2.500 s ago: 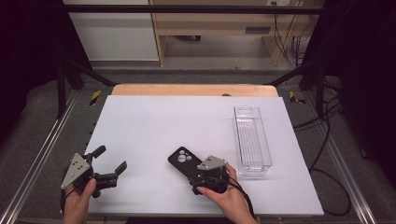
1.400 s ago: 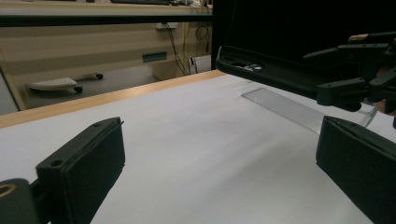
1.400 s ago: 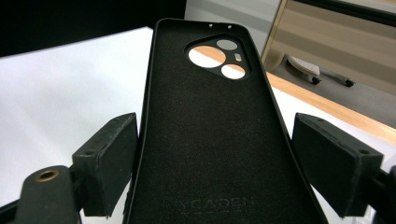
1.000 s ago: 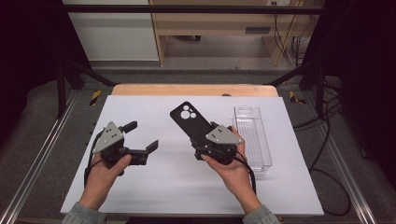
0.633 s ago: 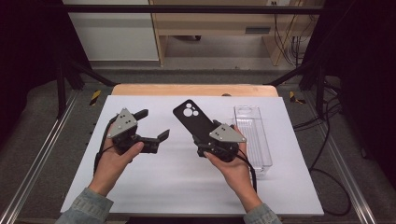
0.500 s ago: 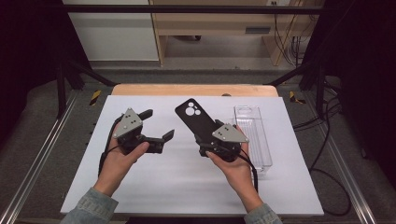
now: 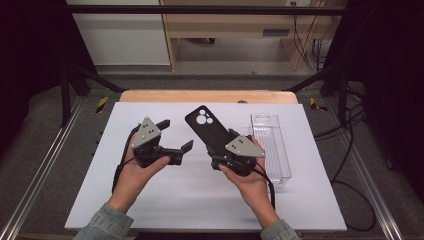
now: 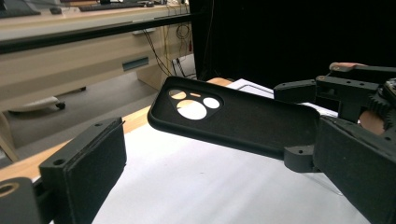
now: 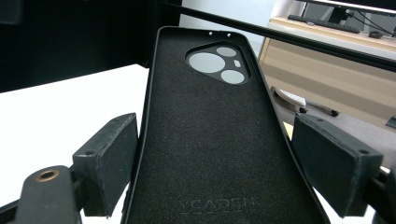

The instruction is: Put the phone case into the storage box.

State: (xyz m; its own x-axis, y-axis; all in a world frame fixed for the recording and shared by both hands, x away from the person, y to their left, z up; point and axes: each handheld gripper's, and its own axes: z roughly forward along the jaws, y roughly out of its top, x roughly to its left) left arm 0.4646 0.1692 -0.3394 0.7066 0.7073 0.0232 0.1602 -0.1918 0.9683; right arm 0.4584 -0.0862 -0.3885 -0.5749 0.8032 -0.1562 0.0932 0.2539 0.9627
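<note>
Wooden desk (image 7: 235, 25) behind white table (image 7: 150, 200)

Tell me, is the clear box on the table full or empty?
Empty. The clear box lies on the white table, and through its see-through walls nothing shows inside.

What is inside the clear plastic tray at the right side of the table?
The clear tray looks empty: only its ribbed floor and the white table show through. Its near left corner is covered by the right gripper holding the black phone case, so that part cannot be checked.
</note>
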